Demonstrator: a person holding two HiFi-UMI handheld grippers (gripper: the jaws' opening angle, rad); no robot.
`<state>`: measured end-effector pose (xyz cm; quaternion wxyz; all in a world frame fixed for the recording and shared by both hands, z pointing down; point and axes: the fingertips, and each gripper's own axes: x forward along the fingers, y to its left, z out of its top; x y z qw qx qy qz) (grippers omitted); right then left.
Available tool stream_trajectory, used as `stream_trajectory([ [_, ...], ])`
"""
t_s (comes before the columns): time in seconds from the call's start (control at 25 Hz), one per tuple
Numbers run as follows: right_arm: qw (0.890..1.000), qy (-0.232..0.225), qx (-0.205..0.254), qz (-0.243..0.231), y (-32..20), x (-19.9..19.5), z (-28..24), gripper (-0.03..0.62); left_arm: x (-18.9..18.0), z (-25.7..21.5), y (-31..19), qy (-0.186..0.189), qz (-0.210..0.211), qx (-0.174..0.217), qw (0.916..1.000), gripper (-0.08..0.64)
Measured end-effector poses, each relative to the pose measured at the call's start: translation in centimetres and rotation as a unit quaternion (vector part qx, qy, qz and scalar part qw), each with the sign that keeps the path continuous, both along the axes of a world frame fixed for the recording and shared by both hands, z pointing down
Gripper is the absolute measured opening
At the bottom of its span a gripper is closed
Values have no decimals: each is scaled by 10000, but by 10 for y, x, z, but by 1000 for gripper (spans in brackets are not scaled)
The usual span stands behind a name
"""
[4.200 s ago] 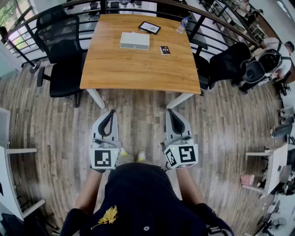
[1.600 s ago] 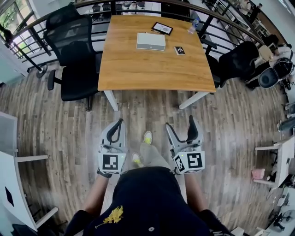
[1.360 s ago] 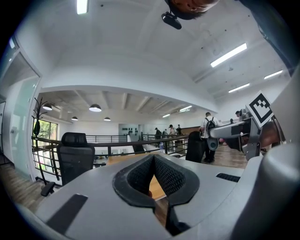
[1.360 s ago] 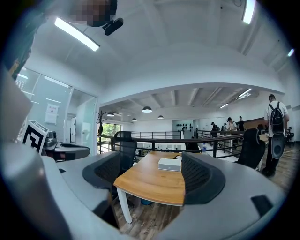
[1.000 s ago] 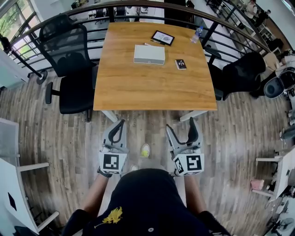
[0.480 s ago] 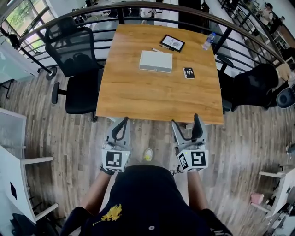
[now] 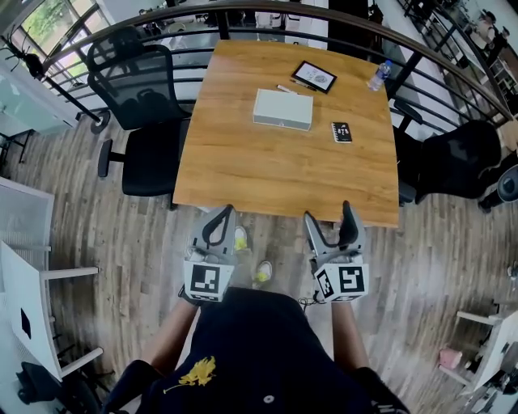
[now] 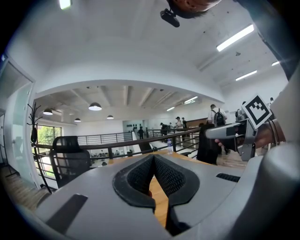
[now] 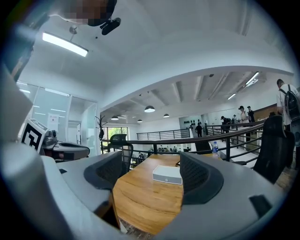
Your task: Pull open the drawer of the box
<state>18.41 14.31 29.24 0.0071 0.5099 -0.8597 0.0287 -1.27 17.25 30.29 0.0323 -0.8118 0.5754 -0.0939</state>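
The box (image 7: 282, 109) is a flat white-grey case lying on the far half of a wooden table (image 7: 275, 174); the right gripper view shows the box (image 9: 167, 175) straight ahead between the jaws, far off. My left gripper (image 7: 222, 213) is held at the table's near edge, and its dark pads (image 8: 161, 174) meet at the tips with nothing in them. My right gripper (image 7: 330, 215) hovers at the same edge with its jaws wide apart and closing a little, nothing between them. Both grippers are well short of the box.
A black tablet (image 7: 314, 77), a small black card (image 7: 341, 132), a pen (image 7: 285, 89) and a water bottle (image 7: 377, 75) lie near the box. Black office chairs stand at the table's left (image 7: 142, 89) and right (image 7: 453, 162). A curved railing (image 7: 243, 10) runs behind it.
The person has walked up to the table, which is now nearer. Both grippers now reach its near edge. The box has not moved on the table.
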Motion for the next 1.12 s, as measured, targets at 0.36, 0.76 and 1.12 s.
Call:
stream_trajectory([
  [0.36,10000,-70,-45,-50,-25,-14,10,353,-8,13,-30,-30,97,-114,9999,17],
  [0.76,9998,-8,-109,157,-101,-40,6,345,-43,11,-117,164,177,-63,9997,17],
  [1.12,9977,217,-198,610,-175,-67,-2,337,-78,7,-202,414,436,5,9982,17],
])
